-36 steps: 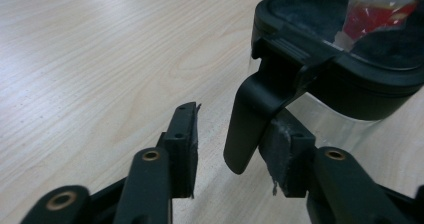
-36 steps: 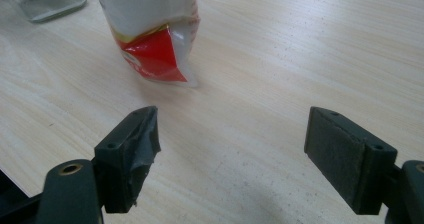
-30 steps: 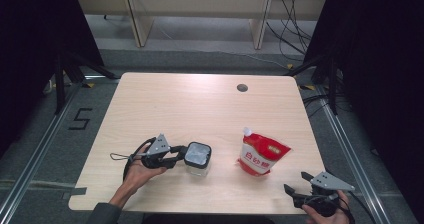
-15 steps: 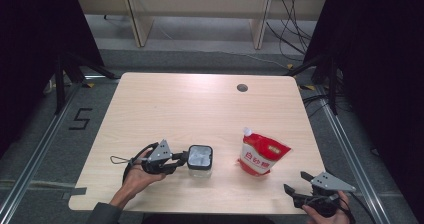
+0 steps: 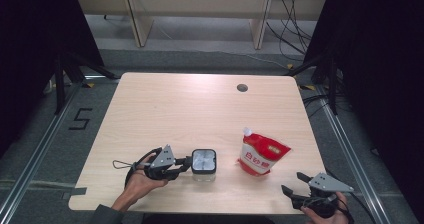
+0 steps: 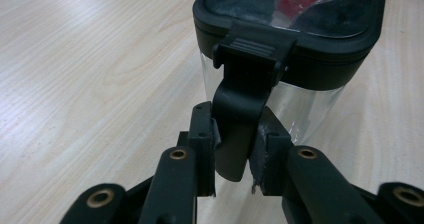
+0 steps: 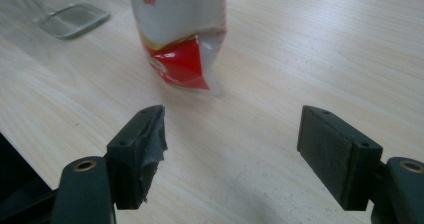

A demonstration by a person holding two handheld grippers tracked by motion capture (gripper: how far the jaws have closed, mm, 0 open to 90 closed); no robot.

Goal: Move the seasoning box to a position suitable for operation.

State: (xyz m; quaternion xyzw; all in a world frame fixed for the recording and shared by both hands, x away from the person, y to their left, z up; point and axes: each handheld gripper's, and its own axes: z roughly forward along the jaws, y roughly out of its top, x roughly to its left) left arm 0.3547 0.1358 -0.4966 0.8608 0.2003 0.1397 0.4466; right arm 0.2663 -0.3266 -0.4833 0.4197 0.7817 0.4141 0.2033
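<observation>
A clear square container (image 5: 204, 161) with a black lid (image 6: 290, 29) stands on the wooden table (image 5: 175, 109) near the front. My left gripper (image 5: 187, 163) lies level at its left side, shut on the lid's black latch (image 6: 245, 109), which hangs down between the pads (image 6: 235, 149). A red and white pouch (image 5: 261, 154) stands to the right of the container. My right gripper (image 5: 292, 182) hovers at the table's front right corner and points at the pouch (image 7: 180, 34). It is open, its jaws (image 7: 230, 134) have just been closing a little, and nothing is between them.
A round cable hole (image 5: 242, 87) sits near the table's far edge. The container's clear base (image 7: 70, 14) shows at the upper left of the right gripper view. Black stands and cables flank the table on both sides.
My left gripper and the container have shifted slightly to the right and toward the front edge. The right gripper stays at its corner.
</observation>
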